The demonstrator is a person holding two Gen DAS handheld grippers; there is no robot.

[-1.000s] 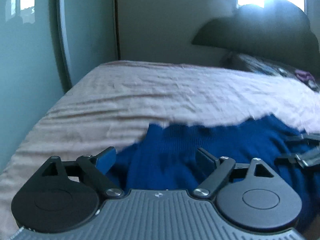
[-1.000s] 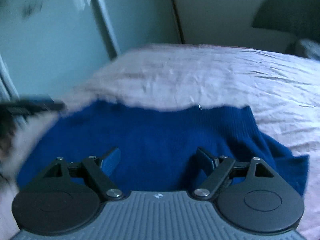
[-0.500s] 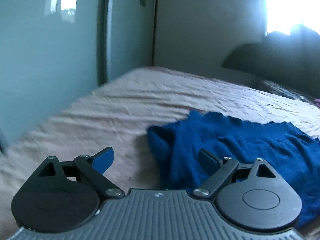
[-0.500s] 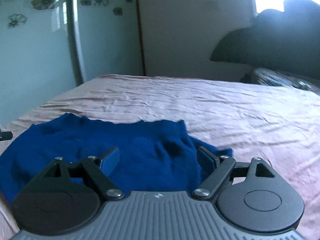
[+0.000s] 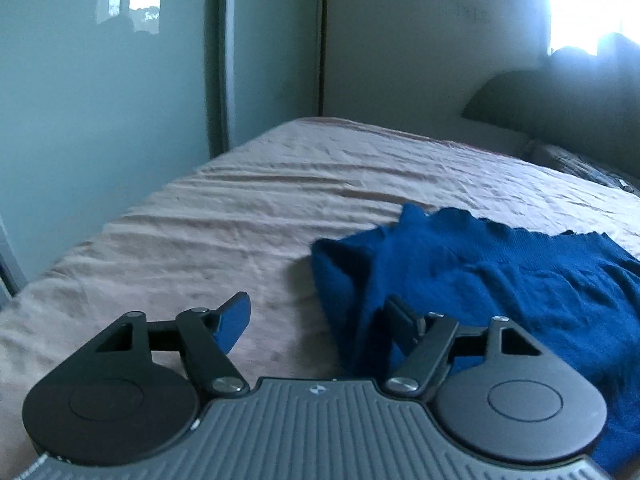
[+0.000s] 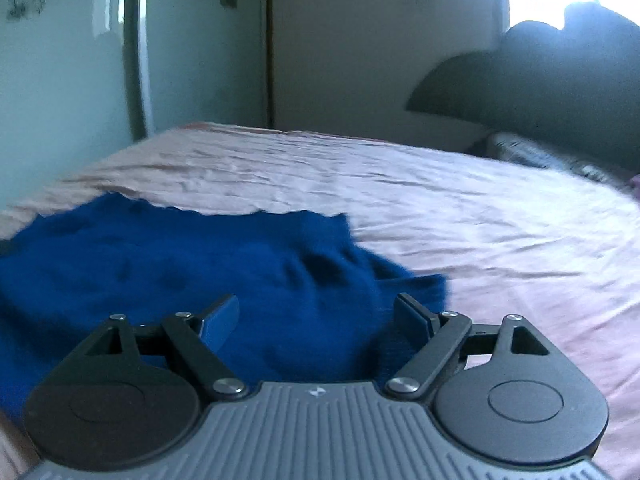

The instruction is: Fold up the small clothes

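A dark blue knit garment (image 5: 500,280) lies spread on the bed's pink sheet (image 5: 280,200). In the left wrist view it fills the right side, its rumpled left edge in front of me. My left gripper (image 5: 318,312) is open and empty, just above the garment's left edge. In the right wrist view the garment (image 6: 180,264) fills the left and middle. My right gripper (image 6: 316,312) is open and empty over its right part.
A glossy wardrobe with flower decals (image 6: 80,60) stands along the bed's left side. A dark headboard (image 6: 540,80) and a patterned pillow (image 6: 552,156) are at the far right under a bright window (image 5: 588,0).
Both grippers have pulled back and up from the garment, staying open. The left one has shifted left, off the cloth's middle. The garment's side edges now lie folded and rumpled.
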